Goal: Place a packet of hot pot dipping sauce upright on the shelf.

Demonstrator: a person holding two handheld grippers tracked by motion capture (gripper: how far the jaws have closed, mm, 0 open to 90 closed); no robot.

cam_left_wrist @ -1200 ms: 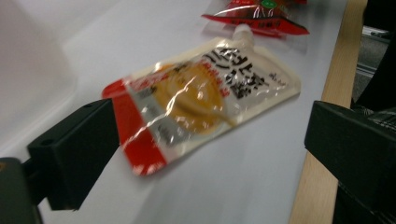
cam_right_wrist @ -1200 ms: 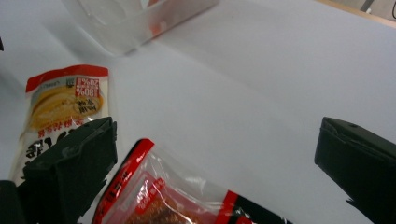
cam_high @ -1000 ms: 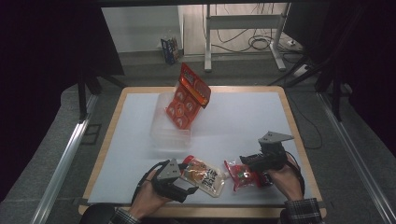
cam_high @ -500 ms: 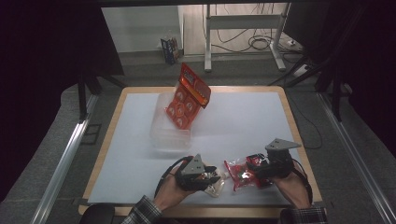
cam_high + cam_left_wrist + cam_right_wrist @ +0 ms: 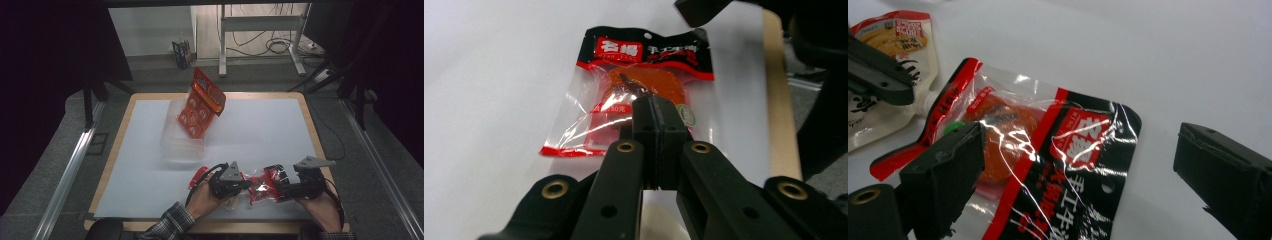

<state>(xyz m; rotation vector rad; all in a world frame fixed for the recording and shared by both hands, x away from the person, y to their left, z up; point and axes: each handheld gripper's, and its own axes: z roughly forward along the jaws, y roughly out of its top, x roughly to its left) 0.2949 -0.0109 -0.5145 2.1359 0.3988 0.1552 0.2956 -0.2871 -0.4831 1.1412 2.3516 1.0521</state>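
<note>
A clear snack packet [image 5: 262,184] with red and black print and an orange piece inside lies flat near the table's front edge. My left gripper [image 5: 247,186] comes at its bottom end; its jaws have just been closing and the pads [image 5: 656,115] now meet. I see no film between them. My right gripper [image 5: 282,188] stands open at the packet's printed top end [image 5: 1073,145]. Its jaws have just closed a little, one either side of the packet [image 5: 644,85], and the pads do not press on it. Under the left hand lies a white pouch [image 5: 893,40].
A clear plastic box [image 5: 182,145] stands mid-table with a red blister pack [image 5: 201,102] leaning in it. The white sheet [image 5: 270,130] is bare to the right. The wooden table edge [image 5: 779,100] runs just behind the right gripper.
My left gripper has moved right, from over the white pouch to the snack packet's end, and its jaws have shut. The right gripper has shifted slightly left around the packet.
</note>
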